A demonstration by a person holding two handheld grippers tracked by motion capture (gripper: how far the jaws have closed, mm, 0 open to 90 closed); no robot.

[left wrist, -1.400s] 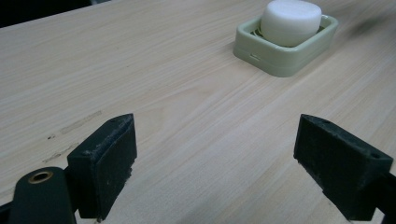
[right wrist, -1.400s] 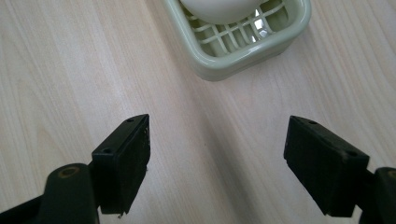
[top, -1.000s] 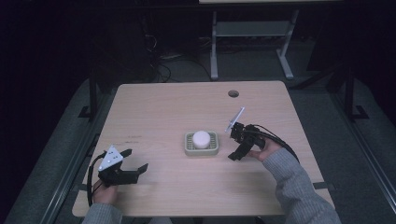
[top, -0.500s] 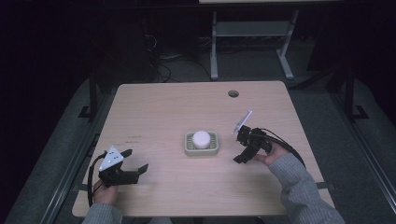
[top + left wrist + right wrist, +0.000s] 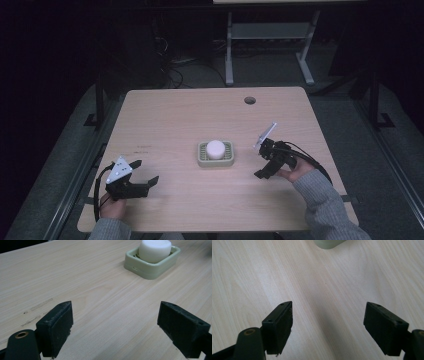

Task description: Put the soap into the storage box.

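OK, I've got a pale wooden table [image 5: 165, 120] with a light green soap dish [image 5: 215, 154] sitting near its centre, and a round white soap bar [image 5: 215, 148] resting inside the dish

My left gripper [image 5: 144, 172] is at the near-left part of the table, well apart from the dish, jaws spread wide with nothing between them; grey three-cornered plate [image 5: 120, 169] on top, my left hand [image 5: 112, 206] behind it at the table edge. In the left gripper view the jaws stand wide over bare wood, dish and soap sit far ahead toward the upper right, and faint dark scuff marks [image 5: 37, 308] show on the wood left of the jaws

My right gripper [image 5: 263, 161] is just to the right of the dish, not touching it, tilted down toward the tabletop, held by my right hand [image 5: 295, 172] in a grey sleeve [image 5: 325, 205]. Right gripper view shows its jaws wide apart and empty over bare wood, a corner of the green dish at the top edge

Round cable hole [image 5: 249, 100] in the table's far right area
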